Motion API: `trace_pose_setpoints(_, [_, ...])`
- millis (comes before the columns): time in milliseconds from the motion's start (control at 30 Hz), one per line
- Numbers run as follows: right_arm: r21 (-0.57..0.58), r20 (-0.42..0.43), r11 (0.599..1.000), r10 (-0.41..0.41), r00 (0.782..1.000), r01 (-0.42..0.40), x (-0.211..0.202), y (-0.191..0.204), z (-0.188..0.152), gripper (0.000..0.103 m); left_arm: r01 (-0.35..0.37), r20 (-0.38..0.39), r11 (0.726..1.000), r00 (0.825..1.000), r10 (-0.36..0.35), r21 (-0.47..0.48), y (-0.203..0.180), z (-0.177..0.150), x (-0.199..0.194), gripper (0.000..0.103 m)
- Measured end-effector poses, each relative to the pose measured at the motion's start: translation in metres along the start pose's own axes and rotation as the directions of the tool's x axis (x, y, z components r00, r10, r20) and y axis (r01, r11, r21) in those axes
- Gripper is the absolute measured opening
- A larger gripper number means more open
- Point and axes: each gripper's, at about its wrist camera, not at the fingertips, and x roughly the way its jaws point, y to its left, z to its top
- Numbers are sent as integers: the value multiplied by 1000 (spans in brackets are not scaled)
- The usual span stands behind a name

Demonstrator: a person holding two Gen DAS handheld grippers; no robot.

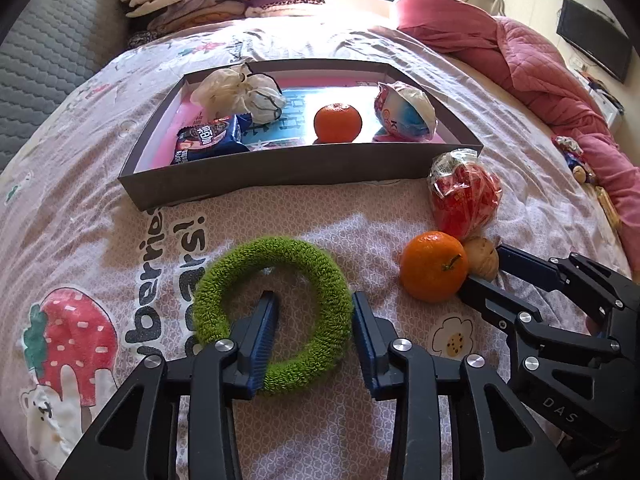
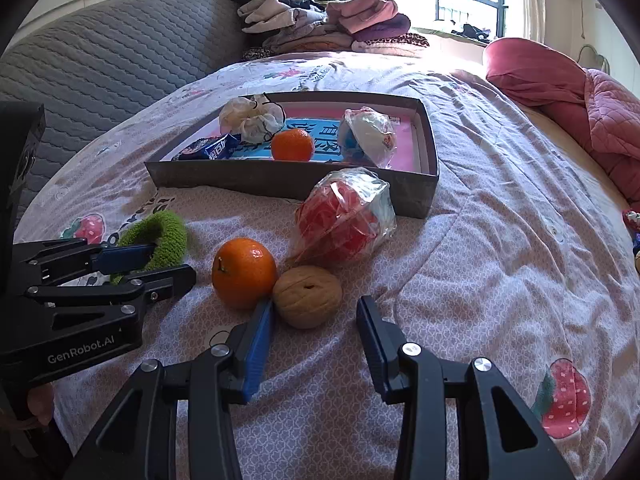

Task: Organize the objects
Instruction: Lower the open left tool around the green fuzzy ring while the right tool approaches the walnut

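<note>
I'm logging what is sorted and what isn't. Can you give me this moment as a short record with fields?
surface: bedsheet on a bed
container: shallow box
in box: orange, blue snack pack, white bundle, wrapped ball
outside box: green ring, second orange, walnut, red bagged item
left gripper: straddles one side of the green ring, one finger inside it; contact unclear
right gripper: open, empty, just short of the walnut
</note>
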Motion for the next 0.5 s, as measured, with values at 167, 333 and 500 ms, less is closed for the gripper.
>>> trace_pose_setpoints(167, [0, 5, 1000, 8, 1000, -8, 1, 0, 2, 42, 22, 2, 1000, 1000, -22, -7, 1, 1, 1, 26])
trace_pose_setpoints(333, [-8, 12, 1000, 17, 1000, -17, 1, 0, 1, 39, 30, 6, 1000, 1000, -30, -5, 1, 0, 1, 19])
trace_pose_setpoints(500, [-19, 16, 1000, 24, 1000, -24, -1, 2, -1, 36, 37, 11, 999, 999, -37, 0, 0, -2, 0, 14])
